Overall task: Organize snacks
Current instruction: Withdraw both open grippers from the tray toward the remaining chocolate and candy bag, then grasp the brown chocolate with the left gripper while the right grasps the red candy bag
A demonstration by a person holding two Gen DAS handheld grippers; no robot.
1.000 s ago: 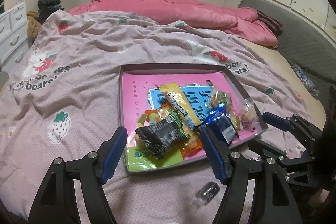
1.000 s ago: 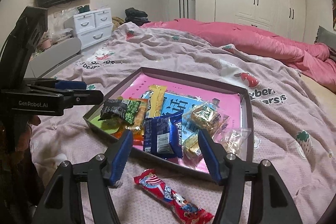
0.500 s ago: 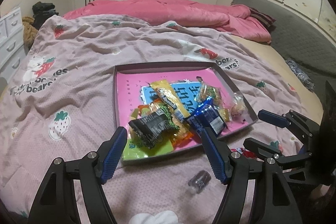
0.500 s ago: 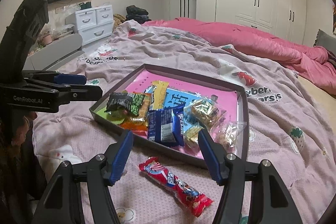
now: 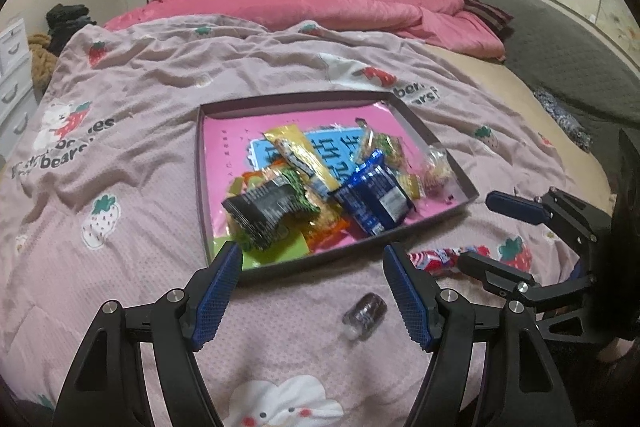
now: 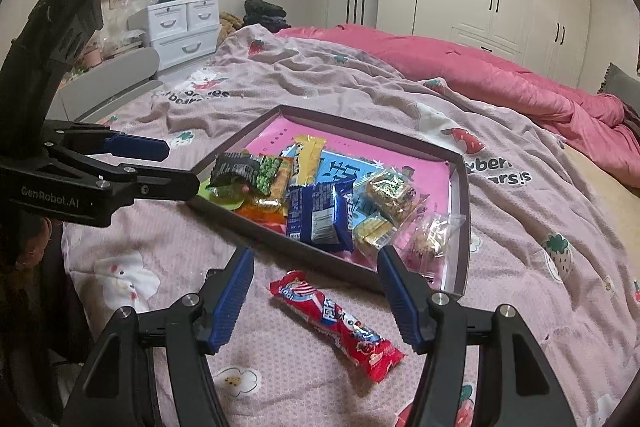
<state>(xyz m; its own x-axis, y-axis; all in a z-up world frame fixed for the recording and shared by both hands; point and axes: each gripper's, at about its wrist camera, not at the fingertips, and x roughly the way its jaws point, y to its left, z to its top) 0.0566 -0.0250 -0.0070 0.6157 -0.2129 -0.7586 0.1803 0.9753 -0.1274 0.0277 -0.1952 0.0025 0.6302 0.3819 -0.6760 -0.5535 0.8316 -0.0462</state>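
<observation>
Snacks mostly lay piled in the tray (image 6: 460, 211); we left a red packet (image 6: 336, 323) and a small candy (image 5: 364, 315) (both outside it) under open, empty left gripper (image 5: 312, 291) and right gripper (image 6: 316, 299).

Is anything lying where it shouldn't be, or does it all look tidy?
Two snacks lie outside the tray, on the bedspread by its near edge: a long red packet and a small dark wrapped candy. Inside the tray, the other packets sit in a loose overlapping heap rather than sorted. Nothing looks torn or spilled.
</observation>
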